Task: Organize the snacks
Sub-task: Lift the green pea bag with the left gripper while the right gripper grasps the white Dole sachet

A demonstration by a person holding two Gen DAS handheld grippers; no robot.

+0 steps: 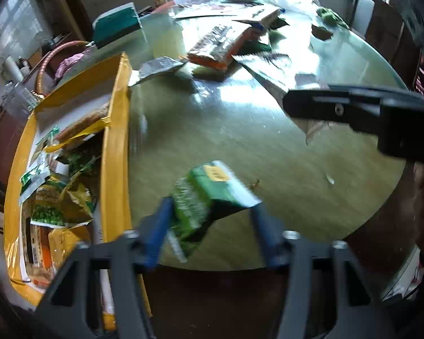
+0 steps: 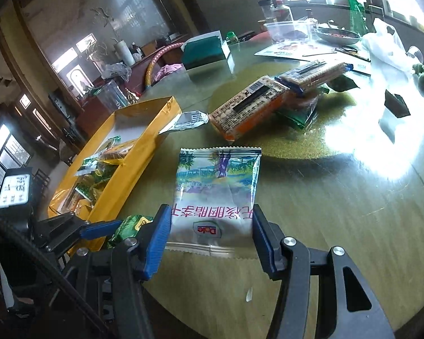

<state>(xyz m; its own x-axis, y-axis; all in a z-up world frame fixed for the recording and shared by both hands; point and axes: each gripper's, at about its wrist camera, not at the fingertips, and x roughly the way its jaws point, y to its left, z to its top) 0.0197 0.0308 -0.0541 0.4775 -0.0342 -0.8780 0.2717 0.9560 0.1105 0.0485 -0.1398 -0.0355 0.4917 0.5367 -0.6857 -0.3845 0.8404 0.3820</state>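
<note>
The round glass-topped counter [image 2: 339, 197] carries a long yellow box [image 2: 132, 152] along its left side, already part-filled with green and yellow snack packets, and farther back lie orange cracker packs [image 2: 248, 113]. In the right wrist view the right gripper [image 2: 209, 223] has its fingers half open around the bottom edge of a white fruit-snack pouch [image 2: 217, 186], each pad at a side edge, so it looks held. The left gripper [image 1: 209, 226] stands partly open with a small green packet [image 1: 209, 195] between its fingers; the left pad seems to touch it, the right pad stands apart, so I judge it not gripped. To do this well, that packet should be carried clearly over the box wall before it is let go, or it will land on the counter beside it. Motion blur hides the green packet's print, and the box's near end is cut off behind the gripper frame.
</note>
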